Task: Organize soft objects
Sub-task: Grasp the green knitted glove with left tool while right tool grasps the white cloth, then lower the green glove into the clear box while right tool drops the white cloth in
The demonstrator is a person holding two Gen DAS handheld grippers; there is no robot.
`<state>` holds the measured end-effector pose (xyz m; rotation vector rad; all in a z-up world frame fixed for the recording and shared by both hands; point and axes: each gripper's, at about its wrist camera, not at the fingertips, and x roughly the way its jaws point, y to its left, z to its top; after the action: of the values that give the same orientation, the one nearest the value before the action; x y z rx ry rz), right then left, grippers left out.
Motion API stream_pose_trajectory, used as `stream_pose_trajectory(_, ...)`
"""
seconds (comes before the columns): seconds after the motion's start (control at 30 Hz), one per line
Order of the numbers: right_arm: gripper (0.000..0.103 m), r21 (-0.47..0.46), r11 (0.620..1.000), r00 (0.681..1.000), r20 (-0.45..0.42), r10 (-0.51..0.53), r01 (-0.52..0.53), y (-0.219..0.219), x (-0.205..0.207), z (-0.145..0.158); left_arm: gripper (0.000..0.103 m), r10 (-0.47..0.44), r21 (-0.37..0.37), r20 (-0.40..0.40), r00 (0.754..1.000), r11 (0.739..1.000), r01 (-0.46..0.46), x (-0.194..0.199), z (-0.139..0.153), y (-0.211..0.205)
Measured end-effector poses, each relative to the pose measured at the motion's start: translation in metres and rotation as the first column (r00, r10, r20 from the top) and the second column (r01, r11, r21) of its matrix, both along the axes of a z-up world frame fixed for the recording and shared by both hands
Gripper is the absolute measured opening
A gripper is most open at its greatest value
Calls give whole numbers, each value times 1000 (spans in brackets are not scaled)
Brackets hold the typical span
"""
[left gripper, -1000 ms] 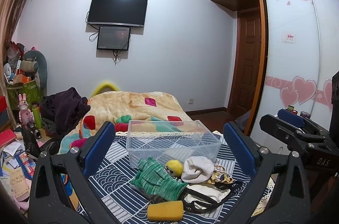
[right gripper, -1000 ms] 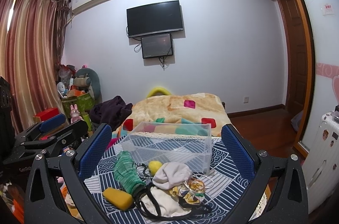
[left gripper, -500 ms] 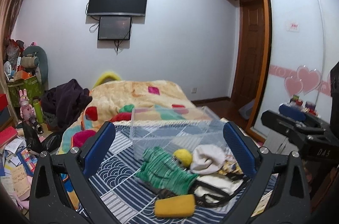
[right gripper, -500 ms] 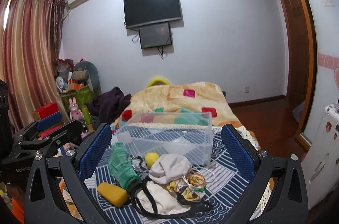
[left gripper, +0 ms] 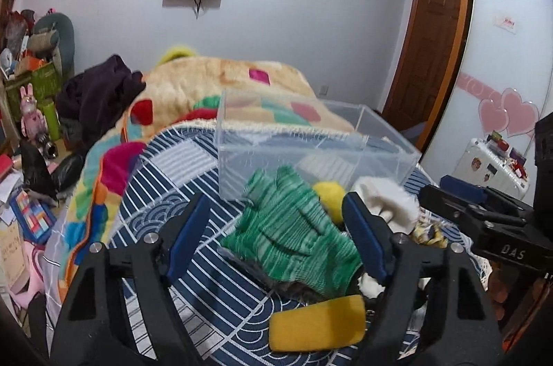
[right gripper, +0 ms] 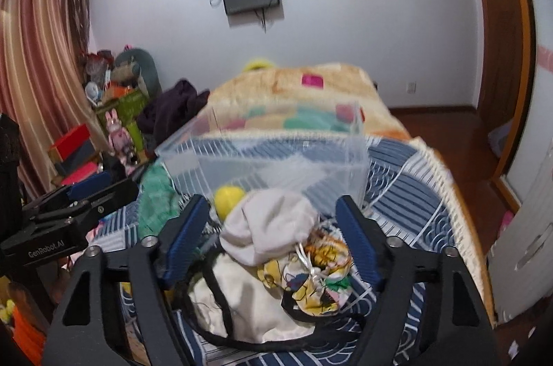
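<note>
A pile of soft things lies on the blue patterned bedspread (left gripper: pixel 166 203) in front of a clear plastic bin (left gripper: pixel 311 144). My left gripper (left gripper: pixel 276 238) is open, its blue pads on either side of a green knit glove (left gripper: pixel 293 238). A yellow sponge (left gripper: pixel 318 322) lies just below it and a yellow ball (left gripper: pixel 330 193) behind. My right gripper (right gripper: pixel 273 241) is open around a white cloth (right gripper: pixel 273 227), with a patterned pouch (right gripper: pixel 318 279) and a black-handled white bag (right gripper: pixel 242 303) beneath. The bin (right gripper: pixel 269 155) stands just behind. The glove (right gripper: pixel 155 200) shows at left.
A beige blanket (left gripper: pixel 221 85) with coloured squares covers the bed behind the bin. Dark clothes (left gripper: pixel 100 99) are heaped at its left. Cluttered shelves and toys (right gripper: pixel 114 110) stand by the curtain. A wardrobe and door are at the right, with a white suitcase (left gripper: pixel 490 168).
Both grippers have moved forward and down onto the pile and narrowed. The left now brackets the green glove, the right brackets the white cloth.
</note>
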<state>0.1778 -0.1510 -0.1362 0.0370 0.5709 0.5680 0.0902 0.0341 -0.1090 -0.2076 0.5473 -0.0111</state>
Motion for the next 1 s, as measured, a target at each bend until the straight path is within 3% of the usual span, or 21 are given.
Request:
stream_pose_trajectory(0.07, 64, -4, 1000, 999, -35, 6, -7, 1, 5, -8, 70, -12, -13, -28, 1000, 1000, 11, 7, -10, 0)
stream_pose_trajectory(0.23, 59, -19, 1000, 995, -101, 0, -2, 4, 15, -23, 52, -37, -21, -94, 995, 999, 35, 17, -26, 0)
stream_pose_trajectory(0.37, 41, -9, 1000, 989, -147, 12, -13, 4, 19, -32, 36, -54, -18, -91, 994, 998, 52, 16, -27, 0)
stream_pose_trajectory(0.57, 25, 0, 1000, 994, -107, 12, -12, -3, 14, -25, 11, -67, -20, -87, 994, 998, 65, 10, -22, 4)
stream_pose_trajectory(1.0, 19, 59, 998, 999, 35, -10, 8, -18, -4, 14, 9, -56, -42, 61, 997, 997, 59, -13, 25, 10)
